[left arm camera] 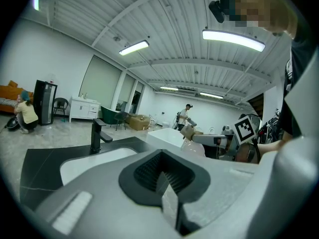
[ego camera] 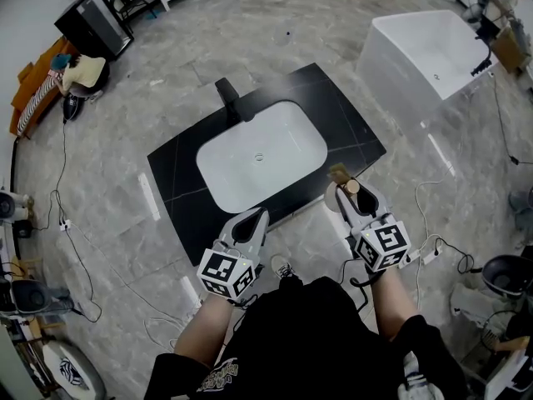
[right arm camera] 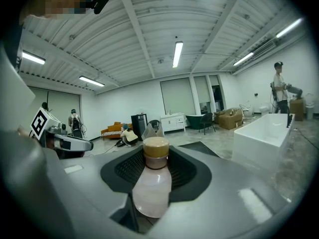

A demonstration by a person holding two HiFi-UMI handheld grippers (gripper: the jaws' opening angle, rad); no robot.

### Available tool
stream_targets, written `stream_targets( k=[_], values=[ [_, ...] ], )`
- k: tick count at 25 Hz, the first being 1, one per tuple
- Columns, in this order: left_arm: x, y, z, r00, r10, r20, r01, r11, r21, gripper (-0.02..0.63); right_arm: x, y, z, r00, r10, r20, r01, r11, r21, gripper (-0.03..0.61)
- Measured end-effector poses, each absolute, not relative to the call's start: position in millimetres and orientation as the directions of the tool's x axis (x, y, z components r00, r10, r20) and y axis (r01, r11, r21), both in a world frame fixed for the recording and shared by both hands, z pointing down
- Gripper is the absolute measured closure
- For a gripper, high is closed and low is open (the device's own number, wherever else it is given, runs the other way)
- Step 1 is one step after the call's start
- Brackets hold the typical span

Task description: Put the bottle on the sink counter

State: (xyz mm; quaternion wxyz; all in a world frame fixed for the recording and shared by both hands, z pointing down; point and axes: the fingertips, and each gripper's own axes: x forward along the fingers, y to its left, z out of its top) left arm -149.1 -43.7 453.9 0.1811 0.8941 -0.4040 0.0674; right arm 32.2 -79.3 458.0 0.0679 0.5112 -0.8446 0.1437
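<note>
Black counter (ego camera: 177, 172), white basin (ego camera: 223, 163) sunk in middle, black faucet (ego camera: 226, 97) at counter's back edge. Left gripper (ego camera: 253, 222) at counter's front edge, jaws pressed together, empty. Right gripper (ego camera: 348, 197) just off counter's front edge near right corner, clamped on bottle (right arm camera: 151, 183): pale body, tan cap, upright between jaws.

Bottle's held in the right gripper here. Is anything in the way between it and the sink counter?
Nothing visible does. The right gripper holds the bottle by the near right edge of the sink counter. The black surface on that side is bare. The basin and faucet lie farther left.
</note>
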Motion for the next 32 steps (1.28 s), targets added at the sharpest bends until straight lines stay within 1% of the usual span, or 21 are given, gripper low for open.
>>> stream_targets(
  k=[6, 11, 22, 32],
  values=[
    [-153.8, -60.2, 451.4, 0.667, -0.698, 0.258, -0.744, -0.614, 0.262, 0.614, 27.7, -100.0, 461.1, -0.462, -0.846, 0.266, -0.886, 0.433, -0.163, 0.413],
    [-149.7, -75.2, 452.4, 0.655, -0.712, 0.252, -0.754, -0.6, 0.267, 0.614, 27.3, -121.8, 461.1, -0.485, -0.831, 0.272, -0.875, 0.462, -0.147, 0.413],
    [-124.3, -136.8, 445.6, 0.56, -0.796, 0.23, -0.823, -0.502, 0.267, 0.614, 40.5, -212.3, 456.2, -0.602, -0.753, 0.265, -0.795, 0.597, -0.109, 0.413],
    [-101.1, -184.5, 465.8, 0.513, -0.82, 0.256, -0.85, -0.444, 0.283, 0.614, 48.5, -285.2, 484.7, -0.664, -0.691, 0.285, -0.739, 0.663, -0.114, 0.413]
  ],
)
